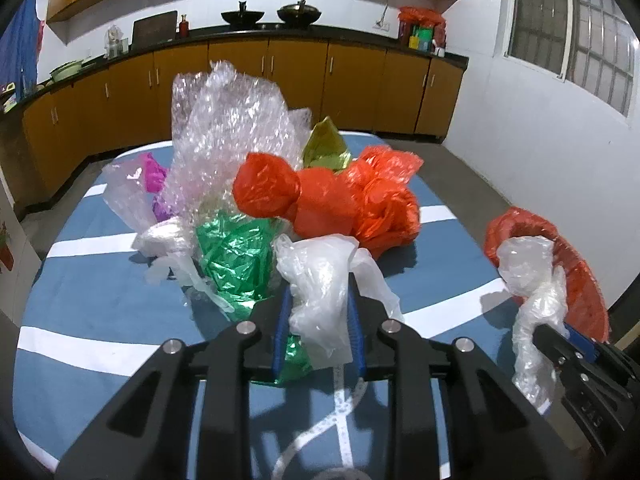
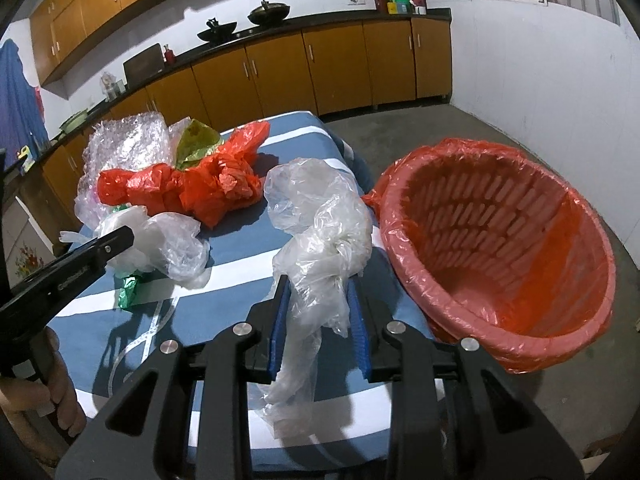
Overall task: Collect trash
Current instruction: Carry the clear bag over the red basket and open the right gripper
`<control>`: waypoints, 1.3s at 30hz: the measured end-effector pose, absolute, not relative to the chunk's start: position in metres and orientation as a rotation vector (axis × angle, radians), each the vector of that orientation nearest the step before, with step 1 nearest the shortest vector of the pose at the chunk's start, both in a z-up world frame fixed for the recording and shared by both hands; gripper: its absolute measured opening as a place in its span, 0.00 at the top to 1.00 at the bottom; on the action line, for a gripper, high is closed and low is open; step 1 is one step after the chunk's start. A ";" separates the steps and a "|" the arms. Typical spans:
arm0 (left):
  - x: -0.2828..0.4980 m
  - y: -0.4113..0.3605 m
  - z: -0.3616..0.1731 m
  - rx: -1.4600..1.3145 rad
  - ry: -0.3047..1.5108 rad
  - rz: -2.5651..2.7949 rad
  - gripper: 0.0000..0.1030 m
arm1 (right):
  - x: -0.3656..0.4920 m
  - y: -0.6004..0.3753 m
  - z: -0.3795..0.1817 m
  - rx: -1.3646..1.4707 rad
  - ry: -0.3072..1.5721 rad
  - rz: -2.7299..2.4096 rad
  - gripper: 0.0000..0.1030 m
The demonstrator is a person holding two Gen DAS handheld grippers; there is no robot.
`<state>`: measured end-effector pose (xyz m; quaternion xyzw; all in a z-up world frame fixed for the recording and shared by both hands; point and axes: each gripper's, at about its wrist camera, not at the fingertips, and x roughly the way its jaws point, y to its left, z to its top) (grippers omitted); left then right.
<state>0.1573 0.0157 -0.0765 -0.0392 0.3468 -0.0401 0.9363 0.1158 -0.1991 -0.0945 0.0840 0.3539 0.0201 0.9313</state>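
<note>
Holding a clear bag (image 1: 320, 280) in your left tool (image 1: 319, 334) and another (image 2: 320, 216) in your right tool (image 2: 318, 334), you've binned nothing: basket (image 2: 560, 332) empty, pile (image 1: 256, 184) waiting.

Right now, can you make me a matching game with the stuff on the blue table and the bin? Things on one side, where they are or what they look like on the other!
Things:
1. clear bag
2. white bag
3. basket
4. red bag

Clues:
A. lined with red plastic, nothing inside it
B. lying in the pile on the table, held by nobody
C. pinched in the right gripper, close to the basket
D. pinched in the left gripper, in front of shiny green wrap

Pairs: 1-C, 2-D, 3-A, 4-B
</note>
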 end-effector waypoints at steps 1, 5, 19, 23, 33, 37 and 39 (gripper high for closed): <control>0.155 0.015 -0.074 -0.081 0.703 -0.086 0.75 | 0.114 -0.200 -0.092 0.172 0.717 0.041 0.72; 0.143 0.011 -0.060 -0.076 0.669 -0.109 0.75 | 0.108 -0.204 -0.084 0.160 0.688 0.029 0.72; 0.139 -0.050 -0.031 -0.087 0.618 -0.266 0.75 | 0.093 -0.278 -0.059 0.172 0.595 -0.162 0.72; 0.143 -0.075 -0.030 -0.079 0.617 -0.316 0.75 | 0.090 -0.299 -0.054 0.181 0.573 -0.210 0.72; 0.160 -0.132 -0.034 -0.070 0.635 -0.428 0.75 | 0.092 -0.336 -0.050 0.198 0.543 -0.276 0.72; 0.165 -0.153 -0.036 -0.061 0.644 -0.467 0.75 | 0.092 -0.343 -0.053 0.206 0.538 -0.285 0.72; 0.167 -0.161 -0.037 -0.053 0.645 -0.480 0.75 | 0.092 -0.347 -0.053 0.213 0.534 -0.288 0.72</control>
